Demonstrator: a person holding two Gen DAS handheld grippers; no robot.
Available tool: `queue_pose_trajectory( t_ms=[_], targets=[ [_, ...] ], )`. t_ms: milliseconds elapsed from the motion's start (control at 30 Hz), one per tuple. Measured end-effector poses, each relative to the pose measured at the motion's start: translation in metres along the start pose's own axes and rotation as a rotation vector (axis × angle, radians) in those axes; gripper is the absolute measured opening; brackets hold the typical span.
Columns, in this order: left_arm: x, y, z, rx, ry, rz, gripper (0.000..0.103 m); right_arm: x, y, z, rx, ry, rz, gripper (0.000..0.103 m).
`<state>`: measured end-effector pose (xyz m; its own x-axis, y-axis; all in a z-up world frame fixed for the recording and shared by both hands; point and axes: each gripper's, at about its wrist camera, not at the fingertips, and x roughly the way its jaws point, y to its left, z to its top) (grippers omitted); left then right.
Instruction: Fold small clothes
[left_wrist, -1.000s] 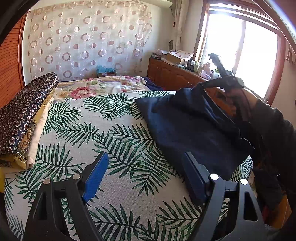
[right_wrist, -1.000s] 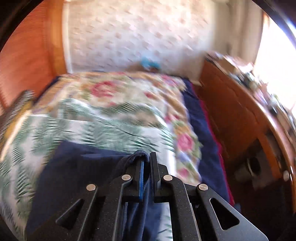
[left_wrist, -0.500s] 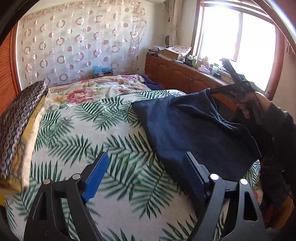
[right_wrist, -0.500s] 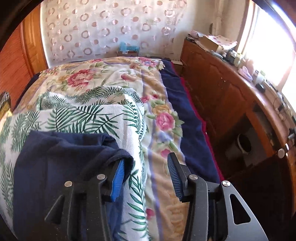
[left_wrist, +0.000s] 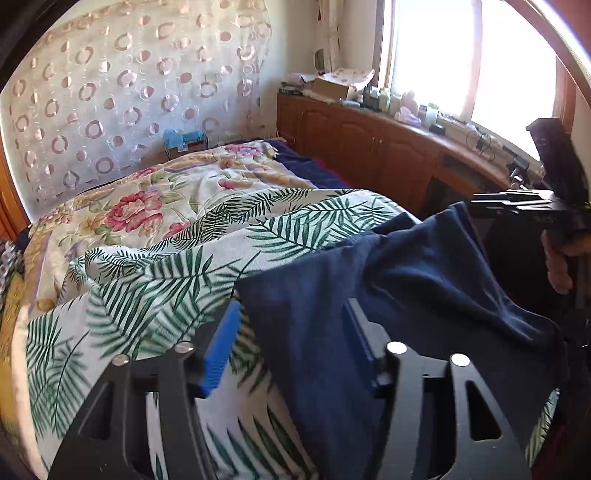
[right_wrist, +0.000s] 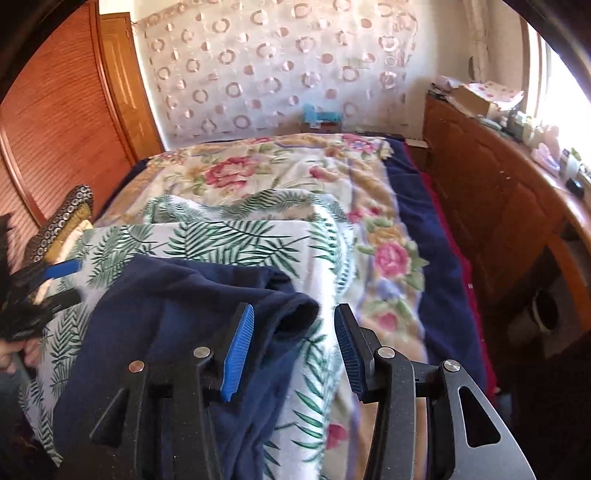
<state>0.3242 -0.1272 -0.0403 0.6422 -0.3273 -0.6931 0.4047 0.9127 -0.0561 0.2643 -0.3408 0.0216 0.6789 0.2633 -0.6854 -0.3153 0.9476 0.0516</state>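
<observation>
- Navy garment is lying spread on the palm-leaf sheet, on the window-side half of it. One rolled, bunched corner points toward the floral blanket further up the bed.
- Left gripper sits right over the garment's edge away from the window. Its jaws have just been closing and now stand about half apart, with that edge lying between the blue pads. I can't see either pad actually pressing on the cloth, so I'd call it not gripped yet.
- Right gripper has just opened to a medium gap. It hangs at the bunched corner, which pokes in beside its inner pad, with bare sheet under the rest of the gap. Nothing is held.
- What matters for the next move: the garment's long side seems to run across the sheet from one gripper to the other, so each tool has its own end. Left is the nearer one to a clean pinch since the edge is already in its jaws.
- My guess is that left closes first, then carries that edge over toward the window side for the fold.
</observation>
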Motion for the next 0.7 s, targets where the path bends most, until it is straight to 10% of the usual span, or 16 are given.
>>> queue_pose_trajectory(
  t_ms=[200,267,300,333,367,567,700],
  targets=[
    [0.039,0.001,0.009,0.034,0.073,-0.017,0.055,0.037,-0.008,-0.006,0.024,0.091,0.007,0.049],
    [0.044,0.002,0.009,0.037,0.083,-0.016,0.034,0.044,-0.01,-0.005,0.011,0.103,0.02,0.049],
    [0.045,0.004,0.007,0.04,0.092,-0.012,0.016,0.045,-0.009,-0.004,-0.003,0.095,0.021,0.039],
    [0.045,0.006,0.006,0.039,0.092,-0.011,0.009,0.044,-0.008,-0.002,-0.018,0.086,0.029,0.006],
    [0.043,0.007,0.005,0.03,0.084,-0.014,0.005,0.043,-0.007,0.0,-0.035,0.074,0.035,0.005],
    [0.021,0.033,0.002,-0.053,0.004,0.067,0.002,0.007,0.01,0.015,-0.118,-0.158,0.045,0.005],
    [0.015,0.042,0.002,-0.073,0.006,0.07,0.002,0.02,0.017,0.02,-0.164,-0.166,-0.098,0.005]
  ],
)
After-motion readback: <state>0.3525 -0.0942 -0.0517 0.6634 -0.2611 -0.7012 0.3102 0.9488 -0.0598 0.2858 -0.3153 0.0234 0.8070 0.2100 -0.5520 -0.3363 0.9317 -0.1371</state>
